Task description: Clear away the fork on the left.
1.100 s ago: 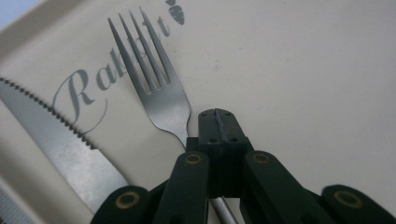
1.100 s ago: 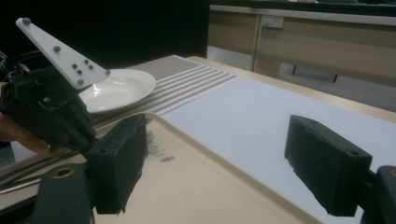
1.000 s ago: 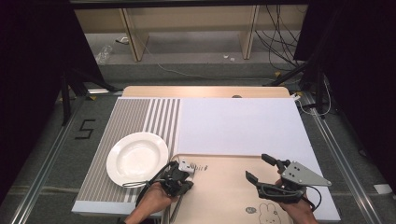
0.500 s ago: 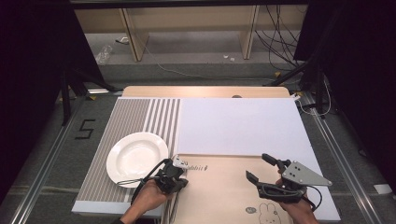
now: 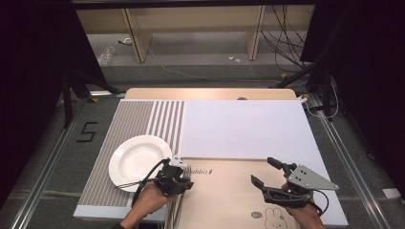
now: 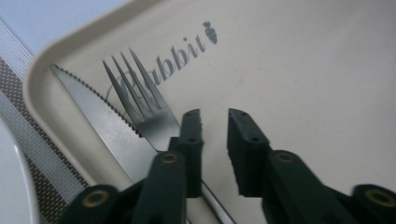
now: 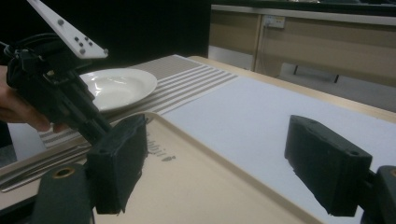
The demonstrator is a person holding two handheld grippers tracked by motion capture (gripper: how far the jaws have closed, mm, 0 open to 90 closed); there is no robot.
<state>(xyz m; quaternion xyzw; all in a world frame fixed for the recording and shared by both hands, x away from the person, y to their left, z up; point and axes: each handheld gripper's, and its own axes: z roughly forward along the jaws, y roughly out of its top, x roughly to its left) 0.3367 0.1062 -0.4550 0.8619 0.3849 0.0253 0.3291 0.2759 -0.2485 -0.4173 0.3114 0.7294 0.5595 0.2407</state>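
The jaws of the left gripper (image 6: 215,135) stand a narrow gap apart and hold nothing; bare tray shows between them. Its left jaw lies over the neck of the fork (image 6: 140,100), so whether it touches the metal I cannot tell. The fork lies flat in the tray's near-left corner, tines pointing toward the printed word on the tray (image 6: 303,70). Just beside the fork, on the side toward the tray's rim, lies a serrated knife (image 6: 100,123), the two nearly touching.

The right gripper (image 5: 273,177) hovers over the tray's right side, jaws wide apart and empty.

Beyond the tray's left rim, a white plate (image 5: 136,160) sits on a striped placemat (image 5: 143,119).

The fork is probably light, stiff and slippery, and lying flat it offers little to bite on. The neck or handle, pinched across its narrow edges, looks the surest hold, though the knife crowds one side.
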